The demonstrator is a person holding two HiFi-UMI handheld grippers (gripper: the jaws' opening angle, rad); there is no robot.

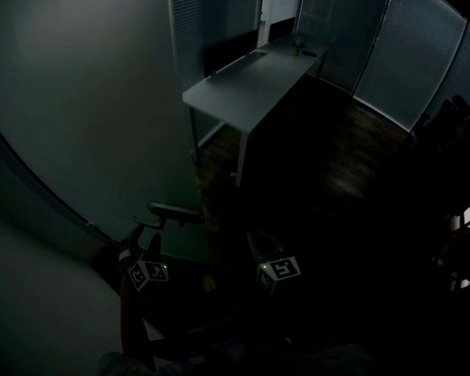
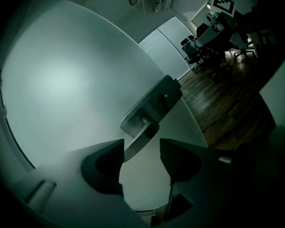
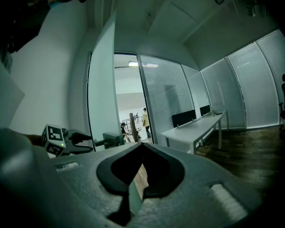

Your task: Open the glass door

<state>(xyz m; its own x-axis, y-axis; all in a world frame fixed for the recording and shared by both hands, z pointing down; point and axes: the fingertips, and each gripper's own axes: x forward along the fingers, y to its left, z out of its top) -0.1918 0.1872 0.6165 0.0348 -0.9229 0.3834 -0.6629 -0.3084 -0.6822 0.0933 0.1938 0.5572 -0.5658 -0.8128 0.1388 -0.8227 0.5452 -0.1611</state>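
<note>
Frosted glass door (image 2: 61,80) stands swung open, directly ahead of the left gripper (image 2: 140,161). Its metal lever handle (image 2: 143,127) has its tip between the wide-apart jaws, not clamped. Right gripper (image 3: 141,146) is closed with nothing in it.

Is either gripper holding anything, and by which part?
Nothing is held. The left gripper is open, the door handle lever between its jaws; the right gripper is shut, empty.

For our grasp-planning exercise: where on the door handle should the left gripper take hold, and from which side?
Probably the free end of the lever, away from its plate: the flat bar points toward the open left gripper, so come straight along it, one jaw each side.
</note>
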